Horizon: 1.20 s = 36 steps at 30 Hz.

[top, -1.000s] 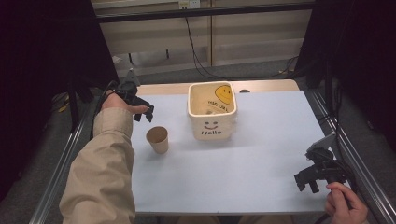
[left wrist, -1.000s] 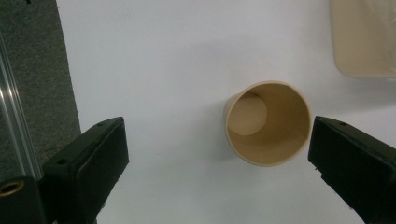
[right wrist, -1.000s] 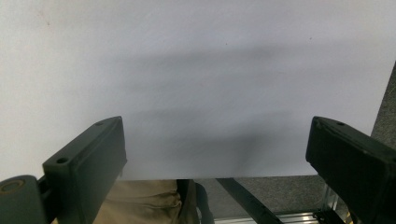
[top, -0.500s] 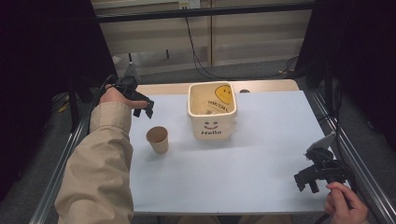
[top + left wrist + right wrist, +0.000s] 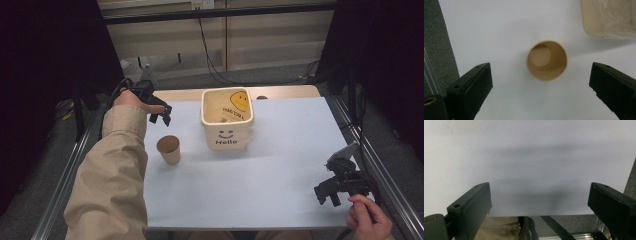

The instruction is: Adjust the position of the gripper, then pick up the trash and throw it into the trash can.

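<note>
A brown paper cup (image 5: 169, 149) stands upright and empty on the white table (image 5: 280, 165), left of a cream bin (image 5: 227, 131) with a smiley face and "Hello" on its front. My left gripper (image 5: 161, 116) hangs open above the table's back left, looking straight down on the cup (image 5: 547, 60), which lies between its wide-apart jaws but well below them. A corner of the bin (image 5: 609, 18) with a clear liner shows there too. My right gripper (image 5: 327, 195) stands open near the front right edge, nothing between its jaws.
Metal rails (image 5: 385, 170) run along both sides of the table. A wooden strip (image 5: 285, 92) borders its far edge, with cables on the floor behind. In the right gripper view the table's near edge (image 5: 536, 214) and a tan sleeve (image 5: 501, 227) show below.
My left hand has lifted and drawn back toward the far left corner, tilting the gripper downward over the cup. The right gripper has stayed put.
</note>
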Each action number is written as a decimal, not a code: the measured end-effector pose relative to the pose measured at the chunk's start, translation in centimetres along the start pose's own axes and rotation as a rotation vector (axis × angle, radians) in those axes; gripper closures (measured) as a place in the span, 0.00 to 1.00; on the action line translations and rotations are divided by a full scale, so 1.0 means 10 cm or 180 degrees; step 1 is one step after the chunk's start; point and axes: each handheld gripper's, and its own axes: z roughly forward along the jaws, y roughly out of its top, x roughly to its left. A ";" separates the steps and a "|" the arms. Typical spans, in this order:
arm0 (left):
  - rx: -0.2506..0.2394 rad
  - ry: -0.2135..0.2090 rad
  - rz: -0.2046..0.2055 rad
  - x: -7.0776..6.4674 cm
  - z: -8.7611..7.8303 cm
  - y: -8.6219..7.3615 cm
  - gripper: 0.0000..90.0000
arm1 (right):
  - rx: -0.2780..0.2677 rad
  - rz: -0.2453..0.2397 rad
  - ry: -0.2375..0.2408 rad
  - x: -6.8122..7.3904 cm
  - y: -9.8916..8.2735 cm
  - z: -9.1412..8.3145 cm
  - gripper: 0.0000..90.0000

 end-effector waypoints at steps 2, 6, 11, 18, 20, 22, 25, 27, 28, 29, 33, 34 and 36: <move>0.0003 0.0009 0.0013 -0.01 -0.02 0.01 0.05 | -0.0001 -0.0003 0.0000 0.00 0.00 0.00 0.06; 0.0016 0.0010 0.0009 -0.02 -0.02 0.01 0.05 | 0.0007 0.0028 0.0005 0.00 0.00 -0.02 0.06; 0.0006 0.0045 -0.0025 -0.04 0.00 0.00 0.05 | 0.0010 0.0019 0.0000 0.01 0.00 -0.02 0.06; -0.0019 0.0052 -0.0091 -0.09 0.04 0.00 0.04 | -0.0011 0.0034 0.0007 0.00 0.00 -0.02 0.06; -0.0045 0.0077 -0.0100 -0.11 0.06 0.01 0.04 | -0.0001 0.0013 0.0014 0.00 0.00 -0.02 0.06; -0.0067 0.0092 -0.0123 -0.14 0.10 0.01 0.04 | -0.0001 0.0007 0.0004 0.00 0.00 -0.02 0.06; -0.0041 0.0085 -0.0115 -0.17 0.16 0.00 0.04 | -0.0012 0.0006 0.0013 0.00 0.00 -0.02 0.06; -0.0040 0.0152 -0.0057 -0.18 0.20 0.01 0.04 | -0.0011 0.0016 0.0022 0.00 0.00 -0.02 0.06; -0.0088 0.0163 -0.0102 -0.19 0.24 0.00 0.04 | -0.0015 0.0009 0.0012 0.00 0.00 -0.02 0.06; -0.0081 0.0159 -0.0088 -0.19 0.26 0.00 0.04 | -0.0019 0.0012 0.0023 0.00 0.00 -0.02 0.06; -0.0080 0.0169 -0.0135 -0.19 0.38 -0.01 0.04 | -0.0016 0.0013 0.0019 0.00 0.00 -0.03 0.06; -0.0071 0.0164 -0.0137 -0.18 0.40 -0.02 0.04 | -0.0012 0.0018 0.0047 0.00 0.00 -0.03 0.06; -0.0092 0.0174 -0.0151 -0.17 0.47 -0.03 0.04 | 0.0002 0.0071 0.0049 0.02 0.00 -0.04 0.06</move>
